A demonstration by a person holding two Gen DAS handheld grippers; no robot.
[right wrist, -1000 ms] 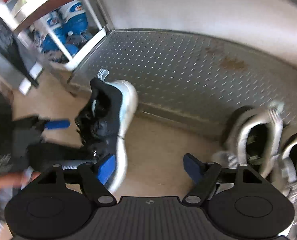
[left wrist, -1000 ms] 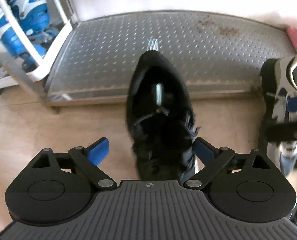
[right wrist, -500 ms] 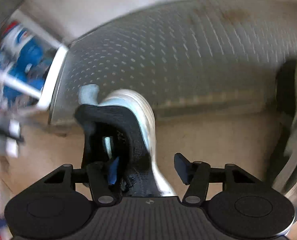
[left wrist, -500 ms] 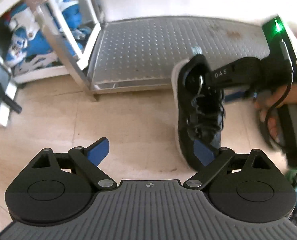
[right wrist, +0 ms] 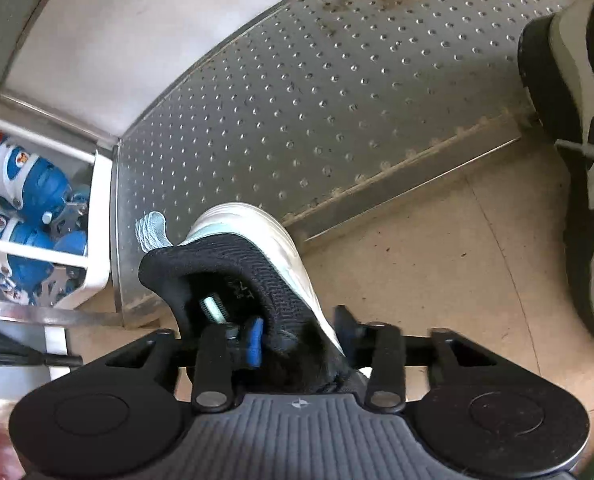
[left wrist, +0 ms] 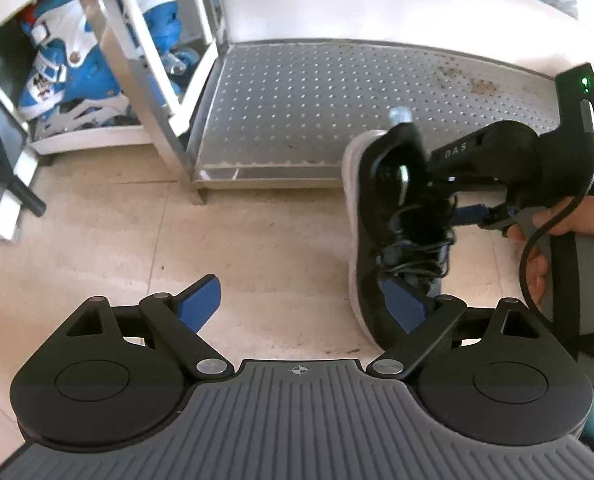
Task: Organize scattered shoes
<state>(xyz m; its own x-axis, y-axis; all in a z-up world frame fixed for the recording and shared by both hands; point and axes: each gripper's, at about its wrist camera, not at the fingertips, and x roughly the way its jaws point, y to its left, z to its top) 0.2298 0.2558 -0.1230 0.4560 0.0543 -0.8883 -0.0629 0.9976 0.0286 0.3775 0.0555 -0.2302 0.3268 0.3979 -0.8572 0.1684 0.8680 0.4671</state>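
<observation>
A black sneaker (left wrist: 393, 248) with a white sole stands tilted on the tan floor, heel toward the metal shelf. My right gripper (left wrist: 449, 200), held by a hand, reaches into it from the right. In the right wrist view one blue pad (right wrist: 255, 340) is inside the black sneaker (right wrist: 233, 264) and the other presses its outer wall, so my right gripper (right wrist: 299, 336) grips the side of the collar; the jaws are opening slightly. My left gripper (left wrist: 301, 302) stands wide open above the bare floor, left of the shoe's toe, with nothing between its fingers.
A low perforated metal shelf (left wrist: 337, 100) lies straight ahead, with a steel post (left wrist: 145, 92) at its left corner. Blue and white skates (left wrist: 57, 76) sit in a white rack at the left. A grey and white sneaker (right wrist: 577, 128) stands at the right, partly on the shelf edge.
My left gripper has drawn back up and to the left, off the black sneaker. My right gripper has rolled, come over the sneaker and taken hold of its collar wall.
</observation>
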